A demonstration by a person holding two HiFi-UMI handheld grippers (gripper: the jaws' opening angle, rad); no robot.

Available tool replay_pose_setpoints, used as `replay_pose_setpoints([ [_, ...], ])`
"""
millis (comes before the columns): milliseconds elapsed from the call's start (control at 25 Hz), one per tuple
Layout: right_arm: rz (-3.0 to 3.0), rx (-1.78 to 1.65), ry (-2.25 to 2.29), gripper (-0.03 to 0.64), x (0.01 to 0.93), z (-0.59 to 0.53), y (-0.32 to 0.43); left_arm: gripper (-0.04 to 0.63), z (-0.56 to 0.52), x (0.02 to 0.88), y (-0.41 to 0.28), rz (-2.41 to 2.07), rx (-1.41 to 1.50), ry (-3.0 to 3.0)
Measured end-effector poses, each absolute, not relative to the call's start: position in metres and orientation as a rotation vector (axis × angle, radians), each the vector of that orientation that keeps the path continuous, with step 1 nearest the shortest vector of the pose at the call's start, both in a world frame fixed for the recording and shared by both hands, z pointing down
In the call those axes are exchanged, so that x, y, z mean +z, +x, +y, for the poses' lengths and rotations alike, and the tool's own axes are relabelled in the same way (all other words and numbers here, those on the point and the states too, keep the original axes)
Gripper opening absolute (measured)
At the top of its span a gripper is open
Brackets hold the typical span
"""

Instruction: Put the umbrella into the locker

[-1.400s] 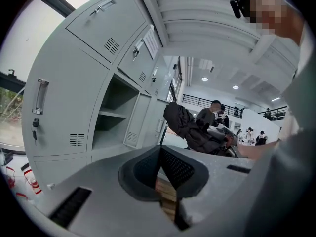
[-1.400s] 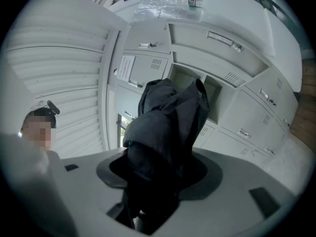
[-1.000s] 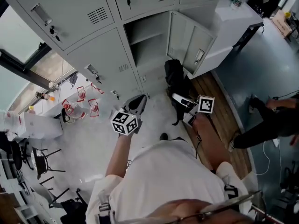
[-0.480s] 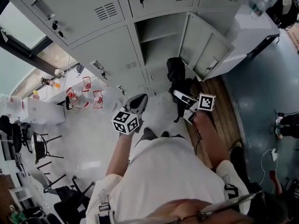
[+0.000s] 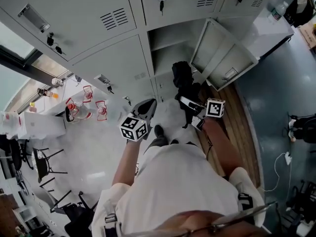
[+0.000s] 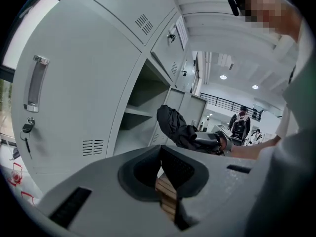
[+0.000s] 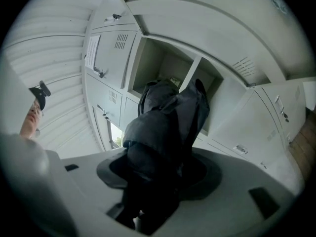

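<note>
Umbrella (image 5: 183, 80) now nearer the open locker (image 5: 163, 63) than a second ago, at head view centre, in front of the bay under the shelf (image 5: 170, 46). Right hand-held gripper (image 5: 191, 103) clamped on the umbrella's lower end; left hand-held gripper (image 5: 146, 108) closed, empty. Advice: feed top end in under shelf, stay clear of door (image 5: 222, 58), release only once it rests inside

No text, label, brand or number can be read anywhere here.
</note>
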State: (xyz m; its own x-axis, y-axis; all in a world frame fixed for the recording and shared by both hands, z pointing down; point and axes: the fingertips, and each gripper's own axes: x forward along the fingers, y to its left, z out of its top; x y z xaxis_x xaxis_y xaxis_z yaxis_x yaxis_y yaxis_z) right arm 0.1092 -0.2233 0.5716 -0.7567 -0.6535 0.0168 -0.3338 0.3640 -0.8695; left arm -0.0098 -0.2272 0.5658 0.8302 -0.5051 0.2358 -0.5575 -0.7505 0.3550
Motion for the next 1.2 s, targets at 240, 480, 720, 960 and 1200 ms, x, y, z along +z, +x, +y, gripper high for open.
replay_pose_setpoints([
  [240,2.293,-1.397,-1.05,0.25,0.61,-0.256,0.111,0.003,-0.256,0.581,-0.012,-0.723,0.182,2.581],
  [480,2.359,-1.359,-1.236,0.242,0.627,-0.285,0.112,0.004,-0.276,0.58,-0.017,-0.658,0.175,2.602],
  [720,2.362,-1.33,-1.365,0.239,0.637,-0.308,0.109,0.004,-0.289,0.581,-0.023,-0.594,0.178,2.629],
  [960,2.369,-1.343,-1.397,0.239,0.636,-0.317,0.101,0.005,-0.294,0.573,-0.027,-0.57,0.153,2.644],
  [1200,2.406,-1.375,-1.478,0.239,0.648,-0.335,0.106,0.005,-0.305,0.568,-0.023,-0.582,0.139,2.645],
])
